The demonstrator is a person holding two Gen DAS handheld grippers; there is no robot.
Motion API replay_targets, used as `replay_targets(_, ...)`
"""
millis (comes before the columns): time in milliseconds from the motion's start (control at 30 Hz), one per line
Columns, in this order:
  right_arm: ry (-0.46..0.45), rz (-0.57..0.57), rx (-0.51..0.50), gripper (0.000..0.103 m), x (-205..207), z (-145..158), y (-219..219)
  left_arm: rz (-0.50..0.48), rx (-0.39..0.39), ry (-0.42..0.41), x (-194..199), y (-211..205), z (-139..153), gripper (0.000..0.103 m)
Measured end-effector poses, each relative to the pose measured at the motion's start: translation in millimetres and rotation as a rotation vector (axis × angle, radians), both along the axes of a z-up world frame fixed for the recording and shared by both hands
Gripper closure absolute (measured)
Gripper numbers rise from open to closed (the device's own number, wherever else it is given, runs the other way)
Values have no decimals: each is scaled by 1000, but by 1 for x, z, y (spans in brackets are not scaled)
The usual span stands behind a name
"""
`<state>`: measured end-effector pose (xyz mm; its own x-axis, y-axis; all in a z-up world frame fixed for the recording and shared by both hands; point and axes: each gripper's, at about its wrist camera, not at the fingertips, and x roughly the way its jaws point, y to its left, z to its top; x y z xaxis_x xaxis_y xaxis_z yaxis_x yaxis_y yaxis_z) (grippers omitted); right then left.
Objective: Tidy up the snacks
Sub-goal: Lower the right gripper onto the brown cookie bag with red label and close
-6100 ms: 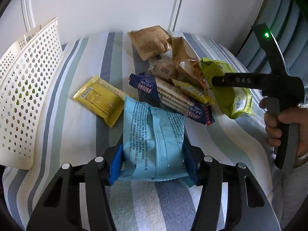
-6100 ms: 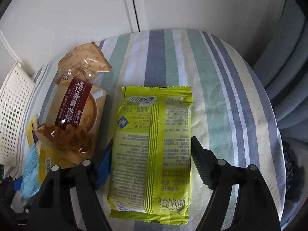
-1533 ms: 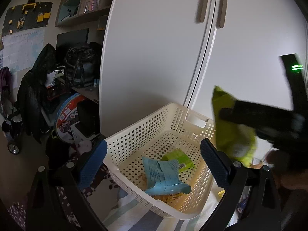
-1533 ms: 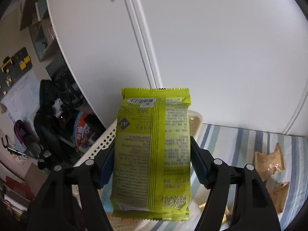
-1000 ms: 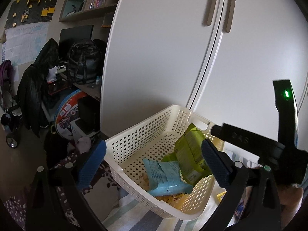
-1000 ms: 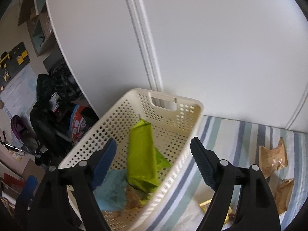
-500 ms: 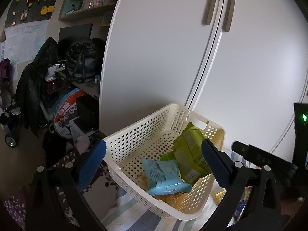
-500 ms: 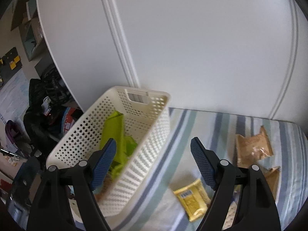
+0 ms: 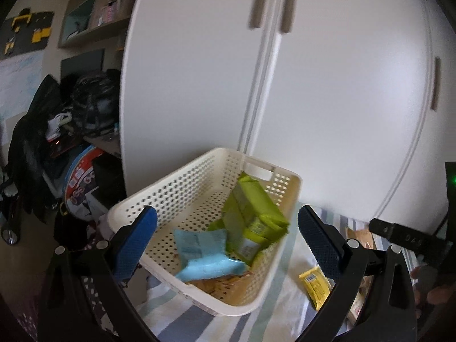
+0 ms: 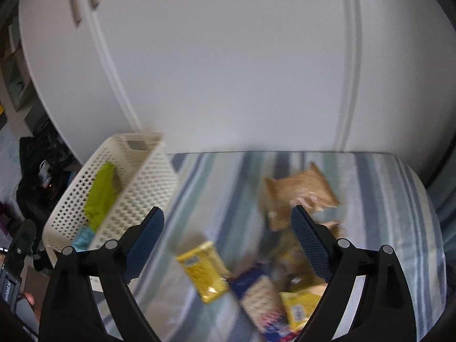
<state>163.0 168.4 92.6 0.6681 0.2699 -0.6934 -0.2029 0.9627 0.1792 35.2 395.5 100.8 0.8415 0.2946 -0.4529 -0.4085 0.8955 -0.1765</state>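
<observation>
A cream perforated basket (image 9: 182, 188) (image 10: 142, 182) sits at the left end of the striped table. Inside it lie a light blue packet (image 9: 205, 250) and a lime green packet (image 9: 253, 213) (image 10: 101, 193) leaning on the far wall. My left gripper (image 9: 226, 239) hangs open above the basket's near side, holding nothing. My right gripper (image 10: 226, 242) is open and empty over the table. Below it lie a yellow packet (image 10: 203, 270) (image 9: 315, 285), a blue cracker pack (image 10: 259, 293) and brown packets (image 10: 299, 193), all blurred.
White wardrobe doors (image 9: 285, 85) stand directly behind the table. Dark bags and clutter (image 9: 57, 131) fill the floor to the left of the basket. The striped tablecloth (image 10: 384, 199) ends at a rounded right edge. The right gripper's handle (image 9: 413, 236) and a hand show at the right.
The right gripper let go of the lime green packet, which now rests in the basket, and has swung right over the loose snacks. The left gripper stays open above the basket.
</observation>
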Motion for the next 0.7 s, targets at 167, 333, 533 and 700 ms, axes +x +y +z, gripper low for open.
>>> replay_targets(167, 13, -67, -14, 13, -5, -5, -40, -78, -5, 9, 5, -19, -3, 3)
replay_targets(333, 68, -149, 12, 13, -4, -22, -82, -128, 25, 19, 10, -37, -5, 3)
replay_targets(533, 138, -205, 48, 13, 0, -49, -112, -201, 73, 33, 15, -62, -9, 3)
replay_targets(700, 219, -231, 120, 13, 11, -78, -124, -289, 51, 62, 21, -76, -16, 3)
